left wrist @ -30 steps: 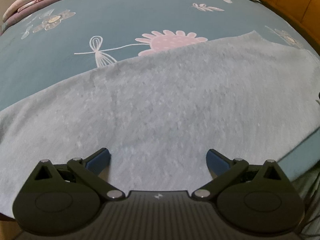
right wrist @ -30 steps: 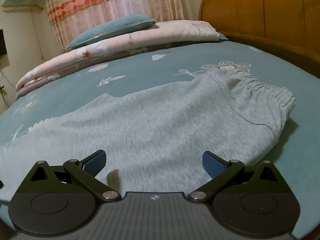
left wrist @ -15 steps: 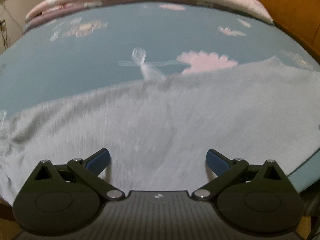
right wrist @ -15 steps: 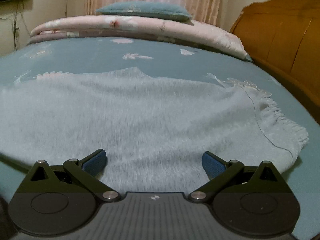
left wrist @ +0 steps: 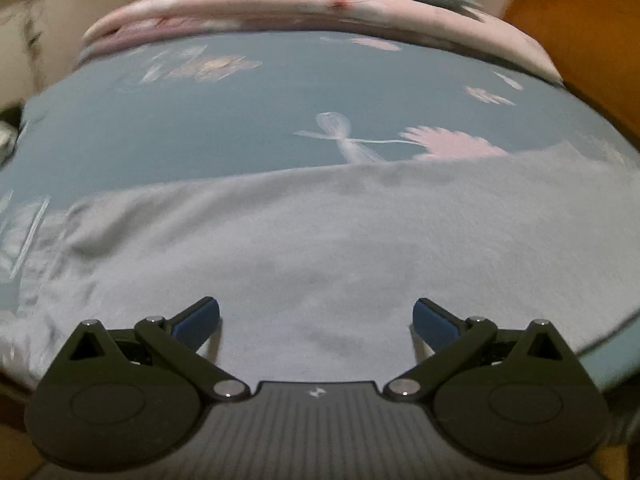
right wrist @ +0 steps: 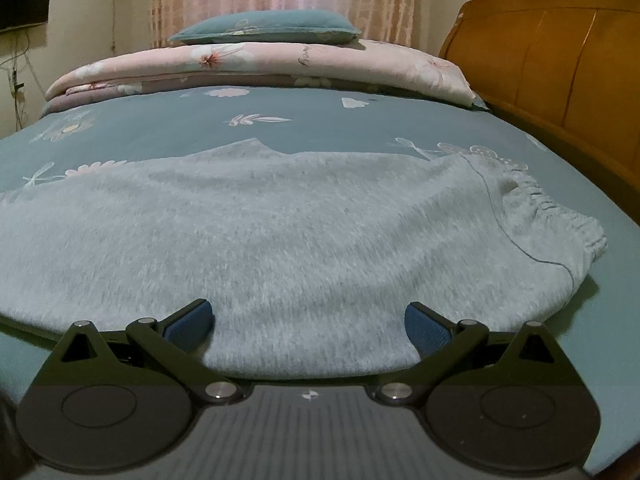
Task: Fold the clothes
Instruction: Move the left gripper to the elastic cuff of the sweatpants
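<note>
The left gripper [left wrist: 316, 316] and the right gripper [right wrist: 308, 318] both stand with their 2 blue-padded fingers spread wide and holding nothing, each one low over the near edge of the grey sweatpants [right wrist: 280, 232]. The sweatpants lie flat across the teal bedsheet [right wrist: 304, 120], with the gathered waistband [right wrist: 560, 216] at the right end. The cloth looks to me soft, fleecy and light, not slippery, so it probably sags and wrinkles when lifted; I think the best hold is a pinch on the doubled near edge, or on the thicker waistband.
</note>
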`<move>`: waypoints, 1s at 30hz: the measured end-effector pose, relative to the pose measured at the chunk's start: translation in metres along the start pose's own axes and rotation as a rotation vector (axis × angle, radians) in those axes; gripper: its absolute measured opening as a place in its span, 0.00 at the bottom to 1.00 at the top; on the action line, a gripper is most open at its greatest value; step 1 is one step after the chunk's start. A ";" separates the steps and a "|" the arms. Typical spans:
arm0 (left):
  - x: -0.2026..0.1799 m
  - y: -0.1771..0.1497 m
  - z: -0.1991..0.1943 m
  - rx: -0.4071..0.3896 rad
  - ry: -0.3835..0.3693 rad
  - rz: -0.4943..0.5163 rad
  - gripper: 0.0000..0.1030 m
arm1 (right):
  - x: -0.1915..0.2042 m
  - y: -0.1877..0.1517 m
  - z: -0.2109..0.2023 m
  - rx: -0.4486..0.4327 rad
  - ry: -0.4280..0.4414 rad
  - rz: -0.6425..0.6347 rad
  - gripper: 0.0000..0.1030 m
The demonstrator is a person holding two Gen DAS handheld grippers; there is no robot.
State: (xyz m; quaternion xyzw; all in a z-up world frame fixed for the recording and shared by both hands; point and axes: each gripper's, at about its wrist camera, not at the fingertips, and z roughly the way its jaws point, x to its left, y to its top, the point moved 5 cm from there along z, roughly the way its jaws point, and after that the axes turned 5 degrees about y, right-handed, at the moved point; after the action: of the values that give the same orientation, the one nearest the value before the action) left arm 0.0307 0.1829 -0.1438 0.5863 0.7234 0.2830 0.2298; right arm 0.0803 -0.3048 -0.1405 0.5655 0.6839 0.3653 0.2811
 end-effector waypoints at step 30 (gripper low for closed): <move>0.123 0.005 -0.048 -0.106 -0.066 -0.395 0.99 | 0.000 -0.003 0.000 -0.042 -0.013 0.030 1.00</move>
State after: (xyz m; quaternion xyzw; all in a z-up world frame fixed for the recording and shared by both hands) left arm -0.0226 0.2972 -0.1052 0.4291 0.8004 0.2511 0.3350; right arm 0.0789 -0.3053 -0.1433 0.5720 0.6658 0.3801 0.2916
